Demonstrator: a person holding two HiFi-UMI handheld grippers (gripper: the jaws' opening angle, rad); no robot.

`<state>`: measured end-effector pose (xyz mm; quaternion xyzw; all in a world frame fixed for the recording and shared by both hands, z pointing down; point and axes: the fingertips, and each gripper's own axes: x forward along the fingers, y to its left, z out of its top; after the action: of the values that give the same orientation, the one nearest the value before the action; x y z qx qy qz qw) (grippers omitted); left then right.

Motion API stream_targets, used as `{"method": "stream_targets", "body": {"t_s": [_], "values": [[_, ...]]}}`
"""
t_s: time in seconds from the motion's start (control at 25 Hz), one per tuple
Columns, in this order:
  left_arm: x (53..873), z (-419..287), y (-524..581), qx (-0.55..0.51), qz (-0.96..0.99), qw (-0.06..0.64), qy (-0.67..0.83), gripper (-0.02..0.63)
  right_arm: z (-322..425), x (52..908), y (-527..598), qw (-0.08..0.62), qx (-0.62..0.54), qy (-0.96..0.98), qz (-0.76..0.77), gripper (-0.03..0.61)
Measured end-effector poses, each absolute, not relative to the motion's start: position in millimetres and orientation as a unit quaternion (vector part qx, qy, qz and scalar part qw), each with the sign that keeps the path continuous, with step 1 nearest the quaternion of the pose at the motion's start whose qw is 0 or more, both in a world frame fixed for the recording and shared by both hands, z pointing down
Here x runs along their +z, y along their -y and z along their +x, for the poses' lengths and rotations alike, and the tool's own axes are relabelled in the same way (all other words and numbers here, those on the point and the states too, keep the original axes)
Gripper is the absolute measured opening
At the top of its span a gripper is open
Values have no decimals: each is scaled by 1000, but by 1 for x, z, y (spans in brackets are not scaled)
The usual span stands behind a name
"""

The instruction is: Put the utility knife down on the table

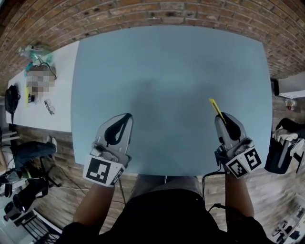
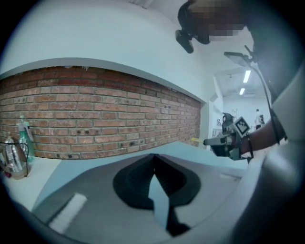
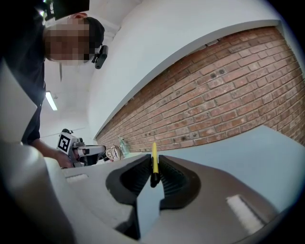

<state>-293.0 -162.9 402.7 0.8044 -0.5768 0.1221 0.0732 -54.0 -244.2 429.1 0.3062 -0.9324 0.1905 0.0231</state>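
Observation:
A slim yellow utility knife with a black rear end sticks forward out of my right gripper, which is shut on it above the pale blue table. In the right gripper view the utility knife stands on edge between the two black pads, its yellow part pointing at the brick wall. My left gripper hovers over the table's near left part, jaws closed tip to tip with nothing between them. From the left gripper view my left gripper shows touching tips, and the right gripper with the yellow tip appears far right.
A brick wall runs behind the table. A white side table at the left carries glasses, bottles and small items. Bags and equipment lie on the wooden floor at both sides. The person's torso is at the table's near edge.

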Motion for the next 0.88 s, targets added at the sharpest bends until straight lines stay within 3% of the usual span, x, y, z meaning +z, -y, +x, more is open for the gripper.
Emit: {"method": "stream_targets", "body": {"t_s": [0.68, 0.88], "values": [[442, -290, 171, 148, 803, 97, 569, -5, -53, 477, 250, 39, 218, 922, 316, 54], [448, -286, 177, 126, 793, 139, 580, -5, -53, 493, 248, 49, 222, 921, 316, 54]]}}
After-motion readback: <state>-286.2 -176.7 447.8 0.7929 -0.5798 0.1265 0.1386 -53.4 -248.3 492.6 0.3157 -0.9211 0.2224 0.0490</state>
